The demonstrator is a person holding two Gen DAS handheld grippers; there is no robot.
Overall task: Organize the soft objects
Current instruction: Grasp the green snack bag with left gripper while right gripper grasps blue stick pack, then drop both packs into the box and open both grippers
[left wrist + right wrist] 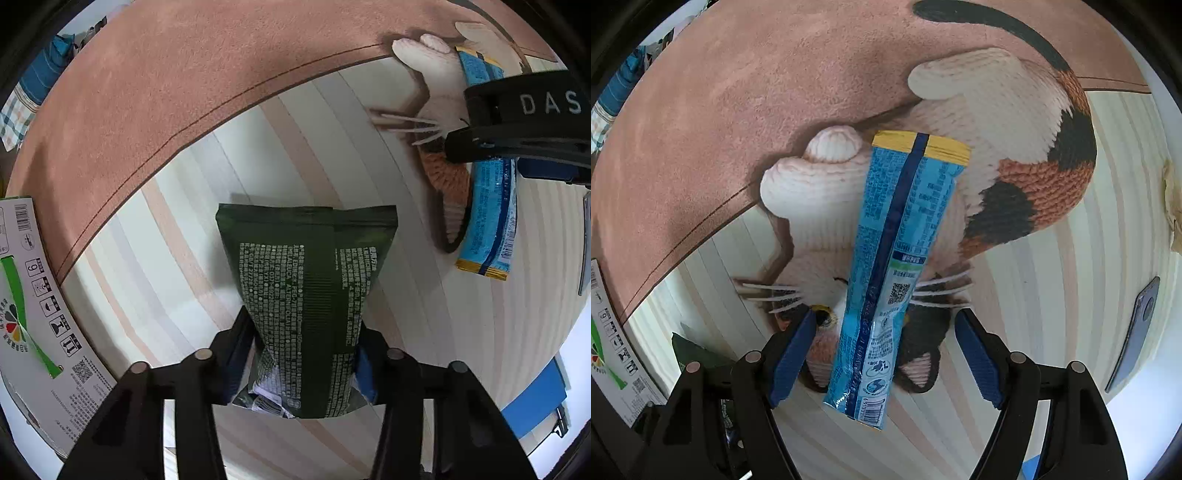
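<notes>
Left wrist: left hand-held gripper [301, 363] clamped on green pouch [306, 291]; right hand-held gripper [886, 354] wide open around blue sachet [886, 280].

I count one dark green pouch [306, 295], one blue sachet [890, 266] with yellow end seals, and one knitted calico cat toy [997, 192]. That makes three soft things on the striped sheet [166, 258]. I also see one printed cardboard box [33, 314] at the left edge, one phone [1137, 328] at the right edge, and two hand-held grippers: left [301, 365], right [886, 354].
</notes>
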